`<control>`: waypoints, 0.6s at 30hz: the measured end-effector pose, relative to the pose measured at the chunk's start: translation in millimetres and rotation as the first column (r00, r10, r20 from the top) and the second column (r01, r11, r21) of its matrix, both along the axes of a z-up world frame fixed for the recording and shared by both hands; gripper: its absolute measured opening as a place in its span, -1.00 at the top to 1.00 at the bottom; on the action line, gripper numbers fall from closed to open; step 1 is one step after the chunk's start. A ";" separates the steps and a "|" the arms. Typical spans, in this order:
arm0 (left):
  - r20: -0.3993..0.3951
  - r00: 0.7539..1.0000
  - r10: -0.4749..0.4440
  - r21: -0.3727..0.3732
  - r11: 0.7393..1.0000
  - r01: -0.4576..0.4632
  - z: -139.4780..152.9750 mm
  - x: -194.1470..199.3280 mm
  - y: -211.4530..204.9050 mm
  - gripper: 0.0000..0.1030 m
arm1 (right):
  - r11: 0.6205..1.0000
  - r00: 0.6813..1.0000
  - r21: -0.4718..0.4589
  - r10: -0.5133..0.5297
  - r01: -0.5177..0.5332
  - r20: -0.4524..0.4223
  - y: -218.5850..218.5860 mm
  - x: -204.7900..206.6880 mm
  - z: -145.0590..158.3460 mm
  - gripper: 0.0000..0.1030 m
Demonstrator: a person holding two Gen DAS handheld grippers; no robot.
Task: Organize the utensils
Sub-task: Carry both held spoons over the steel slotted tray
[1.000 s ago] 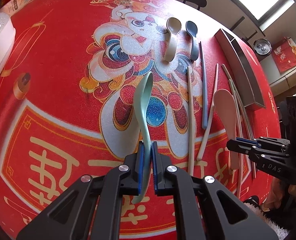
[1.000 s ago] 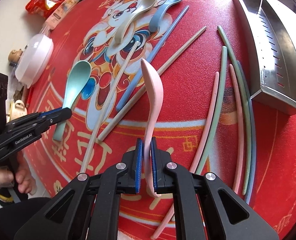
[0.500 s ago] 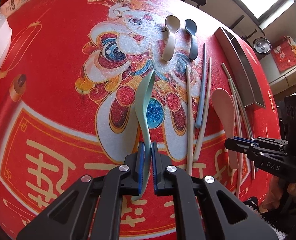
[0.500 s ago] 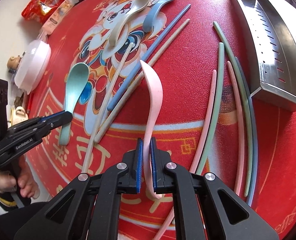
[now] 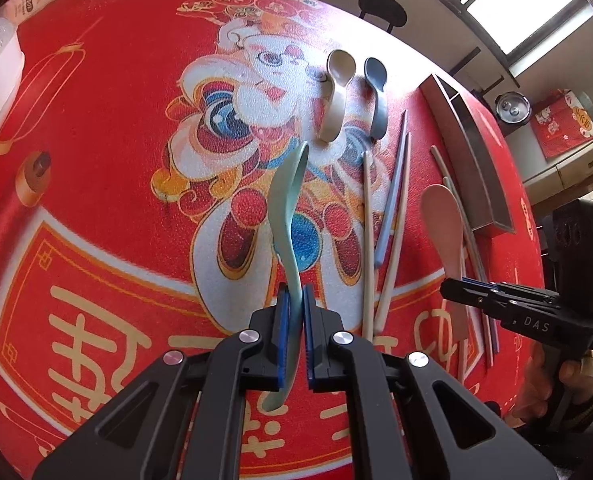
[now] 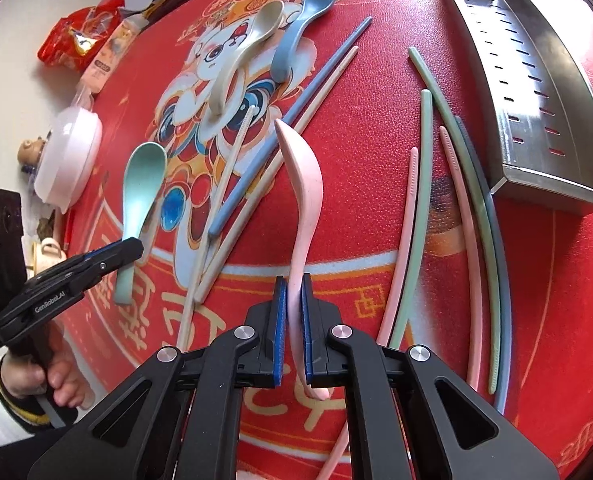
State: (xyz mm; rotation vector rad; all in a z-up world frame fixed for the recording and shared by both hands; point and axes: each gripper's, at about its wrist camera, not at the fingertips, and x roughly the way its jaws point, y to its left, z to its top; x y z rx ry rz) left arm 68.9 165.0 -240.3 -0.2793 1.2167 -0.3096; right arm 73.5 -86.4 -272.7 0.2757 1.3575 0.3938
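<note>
1. My left gripper [image 5: 292,300] was clamped on the handle of the mint-green spoon [image 5: 286,216]; the blue pads pressed it from both sides.
2. That spoon's long axis ran straight away from the gripper, bowl end pointing toward the beige spoon [image 5: 336,96] on the lion figure printed on the red desk mat [image 5: 96,160], and the handle's tail stuck out behind the pads.
3. My right gripper [image 6: 294,300] was closed on the handle of the pink spoon [image 6: 302,184], narrow, with only the handle between the pads.
4. The pink spoon also lay along the gripper's line, its bowl tip pointing toward the printed lion, the bowl seen edge-on.
5. Relative to the steel tray [image 6: 536,80] at the mat's edge: the green, pink and dark chopsticks [image 6: 468,208] lay just beside it, roughly parallel to its long side.
6. Farther from the tray, toward the lion, a blue chopstick [image 6: 288,120] and a beige one lay side by side, slanted, with a third pale one crossing near their lower ends.
7. The beige spoon and the blue-grey spoon [image 6: 300,28] rested on the lion print, well apart from the tray, bowls pointing away from me.
</note>
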 end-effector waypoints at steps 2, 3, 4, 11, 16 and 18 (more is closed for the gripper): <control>0.016 1.000 0.001 -0.026 1.000 0.000 7.9 2.9 2.7 0.87 | 0.999 1.000 0.019 -0.027 0.027 0.005 -5.0 -0.4 3.5 0.87; 0.022 1.000 0.001 -0.042 0.999 0.000 11.3 4.9 4.2 0.87 | 0.999 0.999 0.022 -0.040 0.040 0.010 -6.7 -0.4 5.5 0.87; 0.028 1.000 0.000 -0.060 0.998 0.002 14.6 7.2 5.4 0.87 | 0.998 0.999 0.019 -0.052 0.052 0.015 -8.5 -0.6 7.6 0.87; 0.068 0.996 -0.060 -0.121 0.990 0.067 36.3 25.9 -9.4 0.87 | 0.993 0.991 0.038 -0.117 0.114 0.071 -24.0 -1.6 29.9 0.87; 0.086 0.990 -0.116 -0.143 0.981 0.127 48.8 46.1 -38.2 0.87 | 0.984 0.980 0.048 -0.177 0.173 0.093 -47.9 5.8 41.9 0.87; 0.099 0.985 -0.142 -0.139 0.978 0.155 53.2 55.5 -54.0 0.87 | 0.980 0.975 0.045 -0.197 0.193 0.107 -60.1 10.8 46.5 0.87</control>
